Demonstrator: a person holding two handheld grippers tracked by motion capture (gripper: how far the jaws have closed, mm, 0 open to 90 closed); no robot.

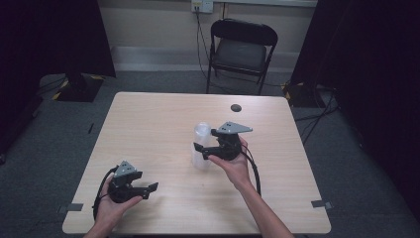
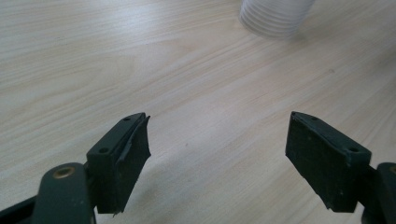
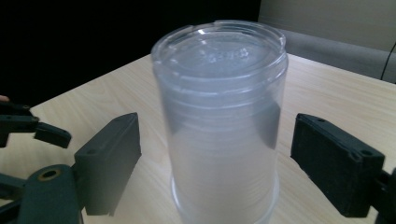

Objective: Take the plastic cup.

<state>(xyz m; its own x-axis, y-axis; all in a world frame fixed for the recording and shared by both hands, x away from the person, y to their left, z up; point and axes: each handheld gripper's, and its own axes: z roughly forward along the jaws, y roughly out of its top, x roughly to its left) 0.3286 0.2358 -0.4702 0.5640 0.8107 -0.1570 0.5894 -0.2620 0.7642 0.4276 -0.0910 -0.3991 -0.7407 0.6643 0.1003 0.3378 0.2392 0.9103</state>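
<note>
The right gripper (image 3: pixel 215 154) has its jaws wide on either side of the stack of clear plastic cups (image 3: pixel 222 121), which stands upside down mid-worktop, pads not touching. To grip well, I would centre the stack and close gently (thin plastic crushes). The left gripper (image 2: pixel 217 154) rests near the front edge, jaws wide and empty. The pale wooden worktop (image 1: pixel 148 124) stands on grey carpet; a black folding chair (image 1: pixel 241 52) waits behind.

Dim room, dark corners, soft shadows; both gripper views slightly blurred
</note>
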